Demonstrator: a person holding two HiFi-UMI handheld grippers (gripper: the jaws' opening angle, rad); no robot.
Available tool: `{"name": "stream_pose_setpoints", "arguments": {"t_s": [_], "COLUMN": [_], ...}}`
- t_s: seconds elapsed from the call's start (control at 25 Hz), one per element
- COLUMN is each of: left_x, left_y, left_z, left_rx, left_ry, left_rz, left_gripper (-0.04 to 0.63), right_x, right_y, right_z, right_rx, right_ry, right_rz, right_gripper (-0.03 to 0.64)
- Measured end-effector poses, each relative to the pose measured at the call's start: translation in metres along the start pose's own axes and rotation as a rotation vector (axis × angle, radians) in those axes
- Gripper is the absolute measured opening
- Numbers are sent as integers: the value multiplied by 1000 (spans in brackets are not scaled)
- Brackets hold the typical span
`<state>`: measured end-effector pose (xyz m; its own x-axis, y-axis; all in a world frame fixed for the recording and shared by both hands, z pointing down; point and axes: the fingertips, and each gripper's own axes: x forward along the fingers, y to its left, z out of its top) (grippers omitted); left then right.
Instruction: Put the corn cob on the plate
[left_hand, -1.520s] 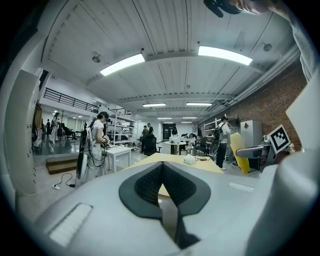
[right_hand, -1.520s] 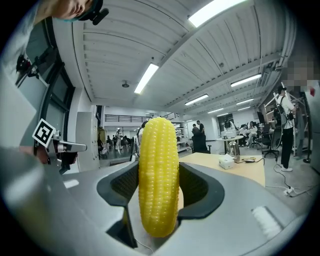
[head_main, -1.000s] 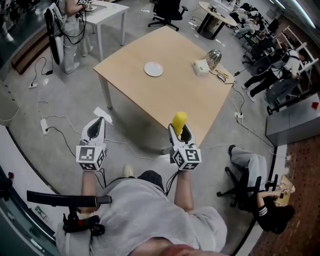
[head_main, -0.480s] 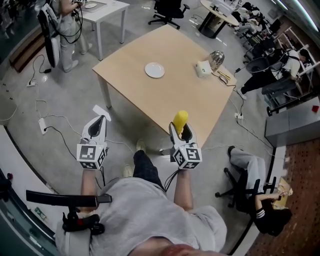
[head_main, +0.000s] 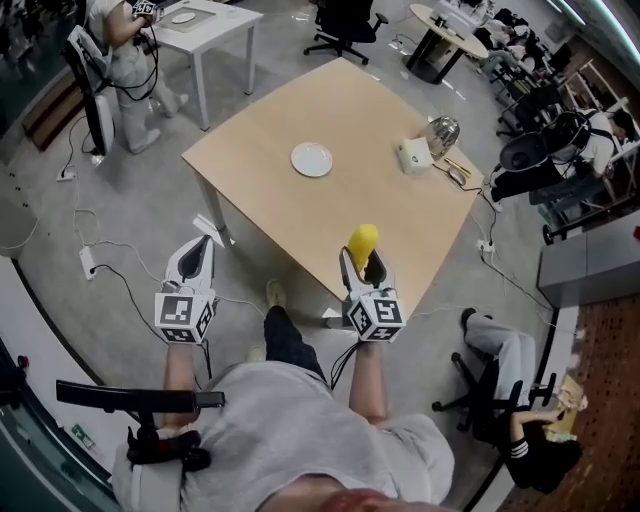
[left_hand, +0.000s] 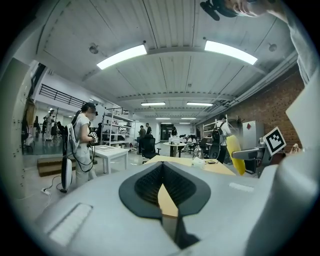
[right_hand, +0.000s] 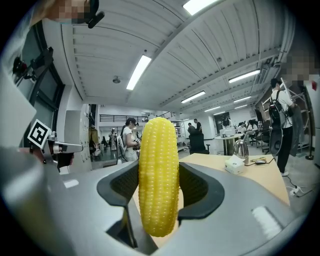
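Observation:
In the head view a white plate (head_main: 311, 159) lies on the far half of a light wooden table (head_main: 300, 215). My right gripper (head_main: 362, 268) hangs just off the table's near corner, shut on a yellow corn cob (head_main: 361, 246) that stands upright. Seen from the right gripper view, the corn cob (right_hand: 159, 175) fills the space between the dark pads (right_hand: 199, 187) of the right gripper (right_hand: 160, 189). My left gripper (head_main: 203, 246) is over the floor left of the table, its jaws together and empty. The left gripper (left_hand: 164, 189) points toward the table (left_hand: 210, 167), with the corn cob (left_hand: 234, 156) at the right.
A white box (head_main: 411, 157) and a metal kettle (head_main: 441, 131) sit near the table's right corner. Cables (head_main: 110, 262) trail over the floor at left. A person sits on the floor (head_main: 500, 335) to the right; another stands by a white table (head_main: 205, 22) at upper left.
The person has stepped a little toward the table, one leg now forward. Both grippers keep their pose, and the corn cob stays in the right one.

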<state>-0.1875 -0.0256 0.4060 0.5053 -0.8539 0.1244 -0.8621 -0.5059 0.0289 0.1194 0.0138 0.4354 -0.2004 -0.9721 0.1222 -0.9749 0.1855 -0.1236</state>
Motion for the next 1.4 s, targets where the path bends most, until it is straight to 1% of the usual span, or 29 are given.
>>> {"name": "stream_pose_setpoints", "arguments": {"t_s": [0.32, 0.6, 0.96, 1.4], "left_x": [60, 107, 135, 171], "left_y": [0, 9, 8, 17], "left_z": [-4, -36, -37, -71], "left_rx": [-9, -37, -29, -34], "left_ry": [22, 82, 114, 183], "left_rz": [-18, -20, -41, -48], "left_gripper": [20, 20, 20, 20], "right_x": [53, 98, 141, 202], "right_y": [-37, -61, -72, -87], "right_z": [-4, -29, -39, -70], "right_rx": [9, 16, 14, 27], "right_ry": [32, 89, 118, 161], "right_rz": [3, 8, 23, 48], "right_gripper": [250, 250, 250, 250]}}
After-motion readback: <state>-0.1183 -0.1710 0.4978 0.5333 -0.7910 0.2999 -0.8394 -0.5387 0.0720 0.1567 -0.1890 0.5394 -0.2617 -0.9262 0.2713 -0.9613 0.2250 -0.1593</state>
